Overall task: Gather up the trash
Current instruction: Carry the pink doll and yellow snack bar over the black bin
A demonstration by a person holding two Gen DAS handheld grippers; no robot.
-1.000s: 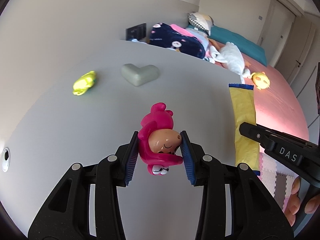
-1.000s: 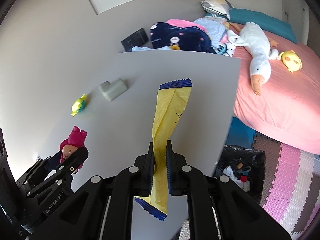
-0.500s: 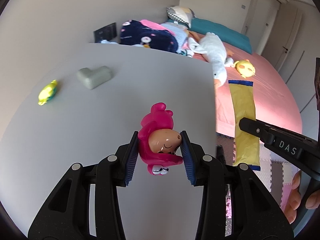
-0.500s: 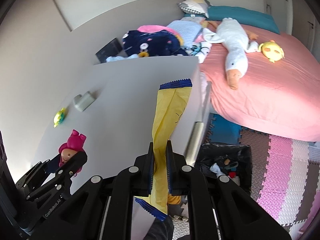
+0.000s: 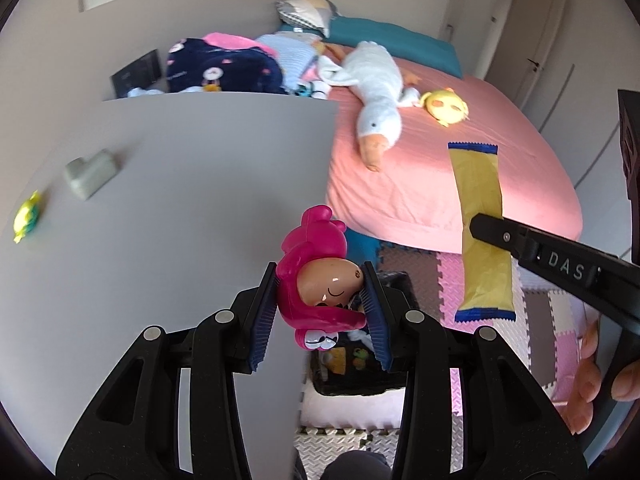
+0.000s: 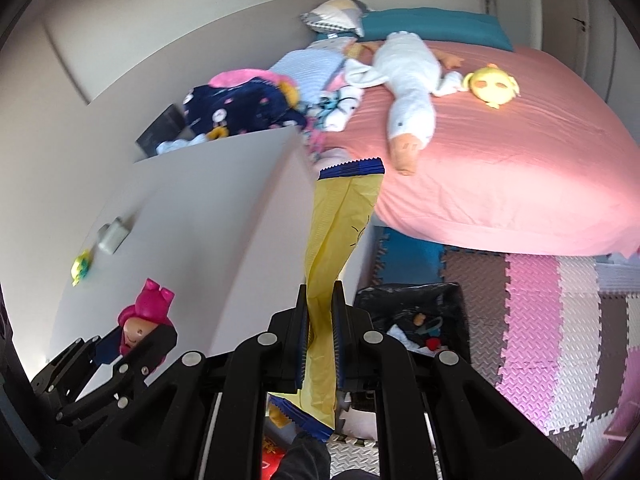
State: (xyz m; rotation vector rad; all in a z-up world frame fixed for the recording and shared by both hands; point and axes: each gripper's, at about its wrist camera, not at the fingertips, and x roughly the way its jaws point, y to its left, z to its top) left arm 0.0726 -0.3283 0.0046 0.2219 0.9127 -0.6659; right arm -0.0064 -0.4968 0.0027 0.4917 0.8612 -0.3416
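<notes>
My left gripper [image 5: 320, 312] is shut on a pink doll-head toy [image 5: 320, 280] and holds it in the air past the grey table's right edge, above a black trash bin [image 5: 356, 364]. It also shows in the right wrist view [image 6: 132, 344] with the toy [image 6: 144, 316]. My right gripper [image 6: 320, 332] is shut on a long yellow wrapper with blue ends [image 6: 336, 240], held upright just left of the bin [image 6: 412, 316]. The wrapper also shows in the left wrist view [image 5: 480, 232].
A grey heart-shaped block [image 5: 90, 172] and a small yellow-green toy [image 5: 26, 216] lie on the grey table [image 5: 180, 200]. A pink bed [image 5: 460, 168] with a white goose plush [image 5: 376, 84] stands beyond. Foam floor mats [image 6: 560, 320] lie to the right.
Both grippers have moved right, off the table toward the bin, each still holding its object. The table has slid left in both views and the bin has come into view.
</notes>
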